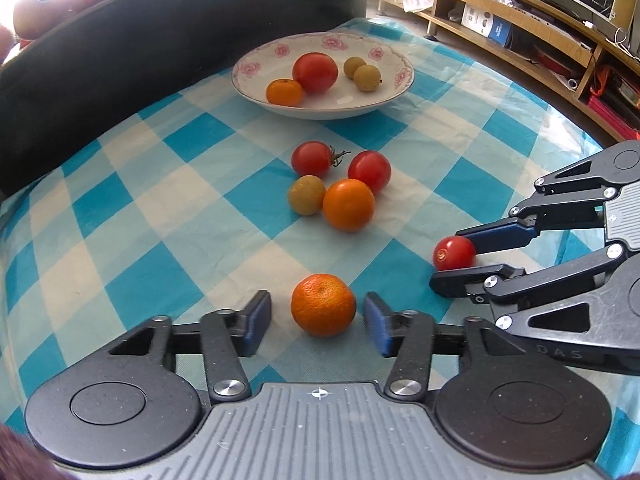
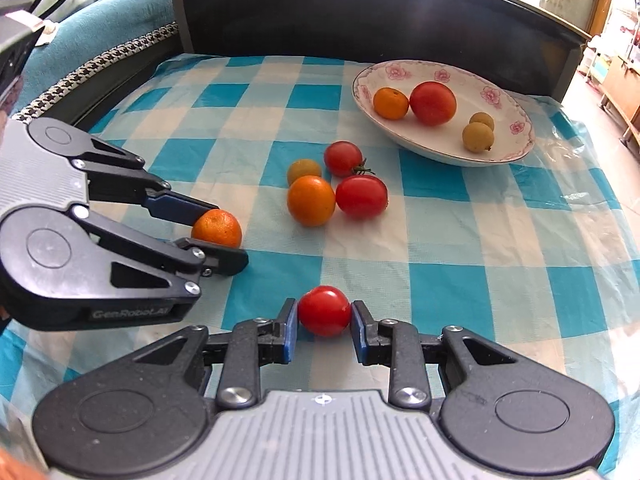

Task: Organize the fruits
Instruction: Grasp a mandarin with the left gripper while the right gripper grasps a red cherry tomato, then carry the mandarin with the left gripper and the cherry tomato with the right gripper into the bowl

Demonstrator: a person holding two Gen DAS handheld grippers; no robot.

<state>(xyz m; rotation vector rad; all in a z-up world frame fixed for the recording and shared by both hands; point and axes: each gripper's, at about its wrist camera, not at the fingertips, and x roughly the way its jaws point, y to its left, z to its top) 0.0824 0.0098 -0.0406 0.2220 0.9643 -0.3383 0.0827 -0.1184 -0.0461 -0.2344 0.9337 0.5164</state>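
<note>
Tangerine (image 1: 323, 310), dimpled orange, sits between left claw (image 1: 318, 322) pads.

We see a table under a blue-and-white checked cloth (image 1: 168, 216). On it rest a flowered plate (image 1: 256, 68), a cluster of four small fruits (image 1: 340, 184), one mandarin (image 1: 323, 310) and one tomato (image 2: 324, 311).
</note>
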